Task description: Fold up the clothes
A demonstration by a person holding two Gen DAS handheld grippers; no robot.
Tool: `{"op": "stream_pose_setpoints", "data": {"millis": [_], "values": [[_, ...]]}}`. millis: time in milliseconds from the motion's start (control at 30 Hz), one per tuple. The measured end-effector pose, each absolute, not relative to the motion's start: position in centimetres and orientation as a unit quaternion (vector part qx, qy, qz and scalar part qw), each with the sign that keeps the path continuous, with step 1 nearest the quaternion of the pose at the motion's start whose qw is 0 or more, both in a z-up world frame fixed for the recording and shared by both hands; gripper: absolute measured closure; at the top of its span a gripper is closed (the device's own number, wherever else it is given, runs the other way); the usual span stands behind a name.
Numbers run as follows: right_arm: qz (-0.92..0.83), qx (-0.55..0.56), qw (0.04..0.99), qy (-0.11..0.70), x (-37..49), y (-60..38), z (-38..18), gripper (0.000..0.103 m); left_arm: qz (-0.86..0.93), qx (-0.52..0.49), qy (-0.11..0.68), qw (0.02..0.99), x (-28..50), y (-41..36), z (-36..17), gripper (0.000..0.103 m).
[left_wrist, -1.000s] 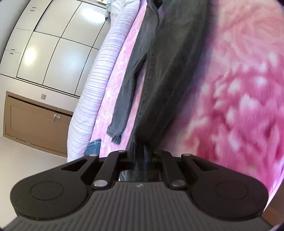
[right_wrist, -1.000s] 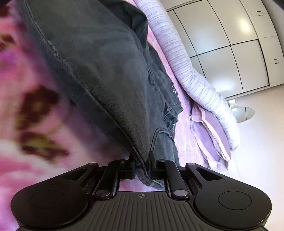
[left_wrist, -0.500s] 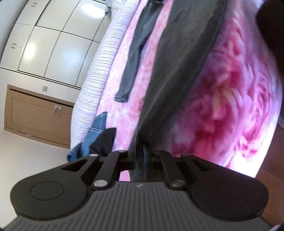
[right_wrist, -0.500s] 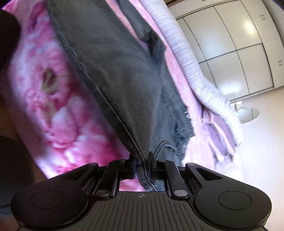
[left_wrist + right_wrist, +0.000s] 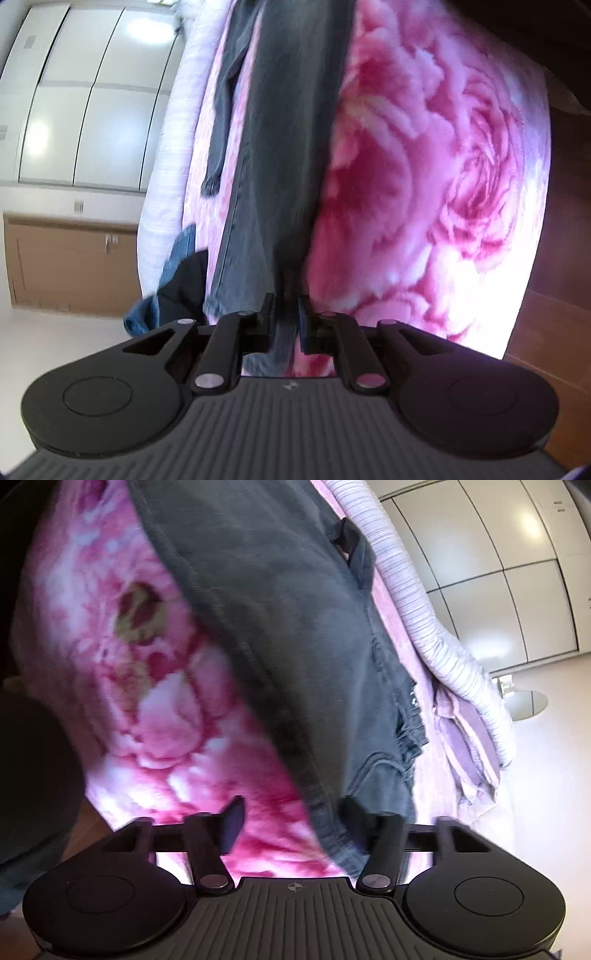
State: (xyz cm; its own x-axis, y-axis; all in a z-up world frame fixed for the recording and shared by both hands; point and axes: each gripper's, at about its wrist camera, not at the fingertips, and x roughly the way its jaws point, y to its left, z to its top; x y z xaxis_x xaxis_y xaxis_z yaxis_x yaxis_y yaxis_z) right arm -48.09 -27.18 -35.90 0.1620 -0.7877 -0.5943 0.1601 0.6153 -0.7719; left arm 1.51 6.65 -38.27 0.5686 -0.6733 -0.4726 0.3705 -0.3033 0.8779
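**Dark jeans on the bed: one end pinched, the other let go**

We find the dark grey denim jeans (image 5: pixel 280 155) stretched long across the pink rose-print blanket (image 5: pixel 424 177) that covers the bed. The left tongs (image 5: pixel 284 317) are closed on a narrow bunch of the denim at its near end; cloth runs straight out from between the fingers. The right tongs (image 5: pixel 291 823) stand wide apart, holding nothing; the jeans' hem edge (image 5: pixel 332 834) lies just inside the right-hand finger, on the blanket.

Handling, as we judge it: denim is heavy for cloth, limp but with body, not slippery and not fragile. It should drape and keep a crease once laid, and it will drag on the fleecy blanket rather than slide. Thick seams and hems give the surest bite; a pinch through both layers at a corner would keep them together.

Also on the bed: a second dark grey garment (image 5: pixel 221 110) lying apart, a crumpled blue and black bundle (image 5: pixel 173 277) at the edge, and a striped lilac quilt (image 5: pixel 424 602).
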Motion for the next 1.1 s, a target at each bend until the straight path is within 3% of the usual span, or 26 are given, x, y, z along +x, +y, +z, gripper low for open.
{"op": "stream_pose_setpoints", "data": {"millis": [200, 433, 600, 700, 833, 967, 1033, 1067, 1100], "values": [[-0.399, -0.163, 0.738, 0.520, -49.5, -27.5, -34.4, 0.039, -0.430, 0.637, -0.039, 0.639, 6.4, 6.8, -35.8, 0.083], [-0.473, 0.027, 0.752, 0.458, -53.0, -30.4, -33.4, 0.038, -0.464, 0.601, -0.052, 0.649, 5.0, 7.1, -34.6, 0.075], [-0.493, 0.332, 0.780, 0.195, -60.6, -33.7, -32.3, 0.037, -0.469, 0.593, -0.042, 0.653, 3.0, 6.3, -34.2, 0.076], [-0.478, 0.416, 0.771, 0.059, -63.7, -34.6, -32.9, 0.036, -0.472, 0.560, -0.053, 0.679, 1.5, 4.7, -32.0, 0.076], [-0.491, 0.451, 0.745, -0.043, -65.8, -36.4, -33.6, 0.036, -0.499, 0.553, -0.061, 0.664, -0.6, 1.0, -31.2, 0.075], [-0.510, 0.472, 0.716, -0.065, -66.4, -38.7, -33.7, 0.037, -0.531, 0.562, -0.068, 0.631, -2.4, -3.4, -32.4, 0.075], [-0.515, 0.465, 0.717, -0.060, -66.6, -39.0, -33.3, 0.065, -0.544, 0.568, -0.074, 0.613, -3.4, -5.2, -33.2, 0.075], [-0.524, 0.460, 0.715, -0.046, -66.5, -39.3, -32.9, 0.084, -0.550, 0.571, -0.078, 0.605, -3.6, -5.9, -33.5, 0.075], [-0.531, 0.453, 0.715, -0.036, -66.5, -39.7, -32.5, 0.087, -0.553, 0.572, -0.078, 0.601, -3.7, -6.2, -33.7, 0.076]]}}
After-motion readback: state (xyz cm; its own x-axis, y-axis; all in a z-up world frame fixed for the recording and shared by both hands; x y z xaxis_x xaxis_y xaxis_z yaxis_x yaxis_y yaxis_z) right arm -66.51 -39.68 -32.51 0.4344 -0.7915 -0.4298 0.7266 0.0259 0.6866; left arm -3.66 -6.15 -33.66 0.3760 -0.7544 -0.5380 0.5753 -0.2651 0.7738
